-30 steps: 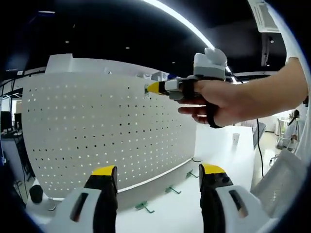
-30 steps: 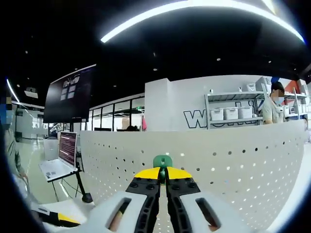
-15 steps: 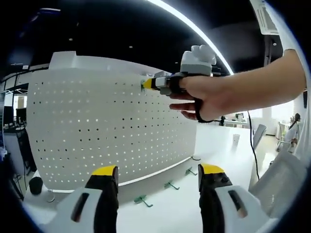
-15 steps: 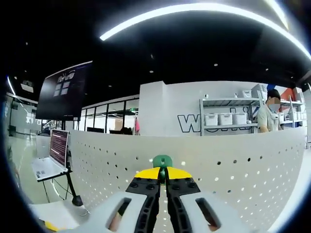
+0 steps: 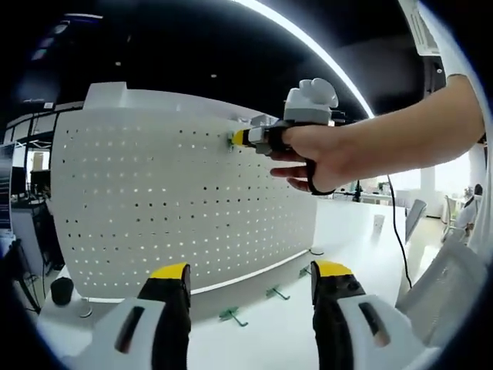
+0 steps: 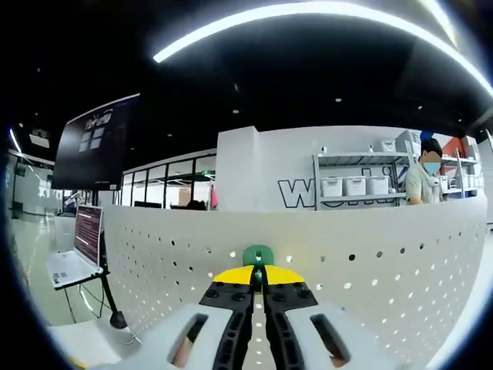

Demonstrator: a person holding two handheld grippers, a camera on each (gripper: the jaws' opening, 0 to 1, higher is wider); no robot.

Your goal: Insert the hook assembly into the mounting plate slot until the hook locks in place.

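We clamp the right gripper (image 6: 258, 276) on the small, stiff green hook (image 6: 257, 255) at its base; left gripper (image 5: 248, 271) fingers released

**Hook tip at the pegboard's top rows**

Own left gripper (image 5: 246, 279) low in frame, yellow-tipped jaws spread wide. Beyond, upright white perforated mounting plate (image 5: 154, 208). Right gripper (image 5: 245, 138), gripped by a hand (image 5: 323, 154), pressing a green hook (image 5: 230, 139) against upper holes. 3 spare hooks (image 5: 231, 316) lying on the table (image 5: 269, 339).
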